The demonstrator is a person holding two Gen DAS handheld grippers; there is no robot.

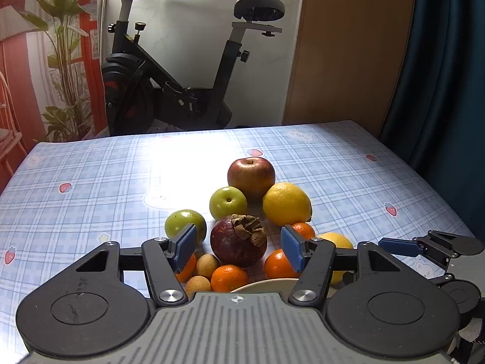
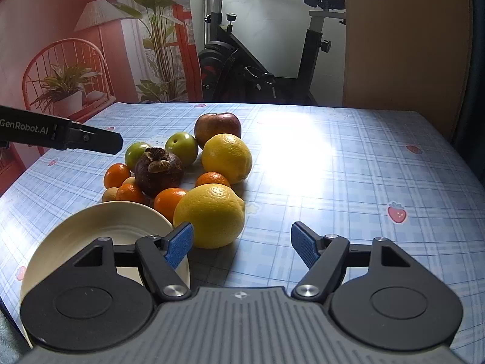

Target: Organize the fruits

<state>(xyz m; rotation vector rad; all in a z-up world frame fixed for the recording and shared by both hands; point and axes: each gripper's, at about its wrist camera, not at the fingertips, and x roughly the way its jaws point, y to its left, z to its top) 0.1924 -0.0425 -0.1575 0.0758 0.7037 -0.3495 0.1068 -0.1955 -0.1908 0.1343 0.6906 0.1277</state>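
A pile of fruit lies on the blue checked tablecloth point(image 1: 91, 182). A dark purple mangosteen point(image 1: 239, 241) lies between the blue pads of my left gripper point(image 1: 239, 247), which is open with a gap on each side. Around it are a red apple point(image 1: 251, 177), two green fruits point(image 1: 228, 201), a large yellow citrus point(image 1: 286, 203) and small oranges point(image 1: 229, 277). My right gripper point(image 2: 242, 245) is open over bare cloth. Its left pad point(image 2: 180, 244) sits close beside a second yellow citrus point(image 2: 212, 215). An empty cream plate point(image 2: 100, 227) lies at the near left.
Small tan round fruits point(image 1: 207, 265) lie among the oranges. An exercise bike point(image 1: 169, 85) stands beyond the table's far edge, with a potted plant point(image 1: 65, 60) to its left. A wooden cabinet point(image 1: 348, 45) and a dark blue curtain point(image 1: 448, 75) close off the right.
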